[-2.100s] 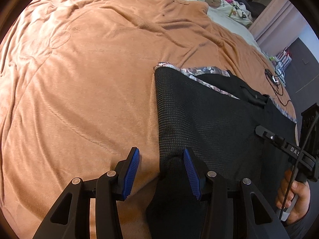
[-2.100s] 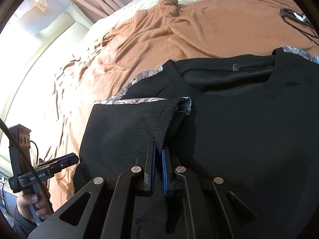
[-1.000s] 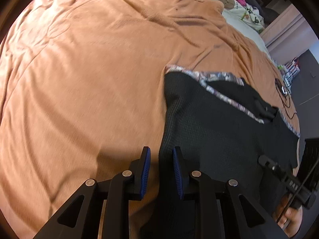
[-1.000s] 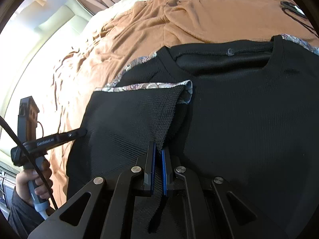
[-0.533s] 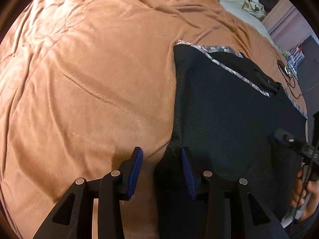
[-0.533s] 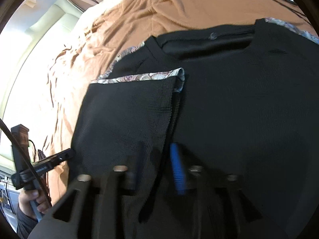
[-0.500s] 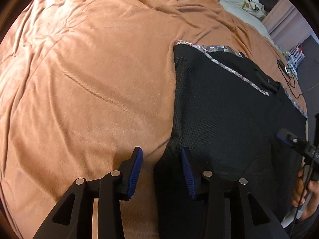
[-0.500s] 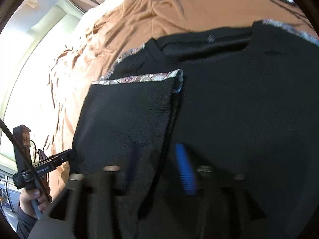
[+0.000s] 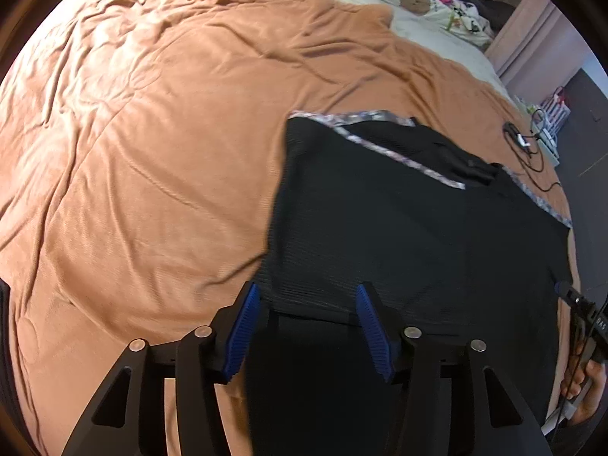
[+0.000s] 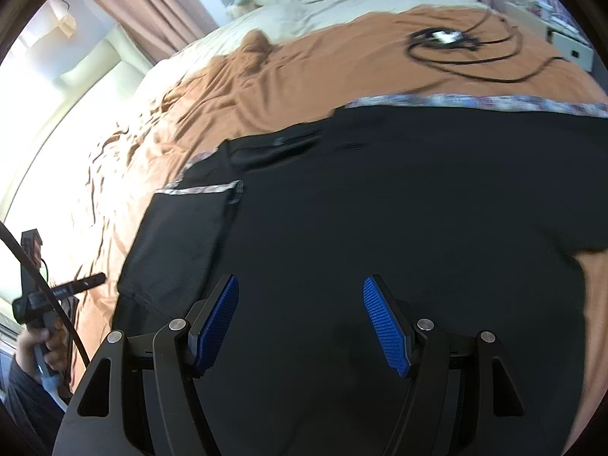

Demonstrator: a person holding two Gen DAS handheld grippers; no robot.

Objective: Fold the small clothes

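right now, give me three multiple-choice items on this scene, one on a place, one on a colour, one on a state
1. Where does the cable lie?
A. on the blanket beyond the shirt
B. on top of the shirt
C. in the left claw

2. What colour is the blanket?
A. grey
B. orange-brown
C. green

3. How are the two claws?
A. both shut on the shirt
B. left shut, right open
C. both open, holding nothing

Answers:
1. A: the coil sits on bare blanket past the edge of the shirt.
2. B: orange-brown cloth spreads around the black shirt in both views.
3. C: the left claw and the right claw each show a wide gap between the blue pads, with no cloth pinched.
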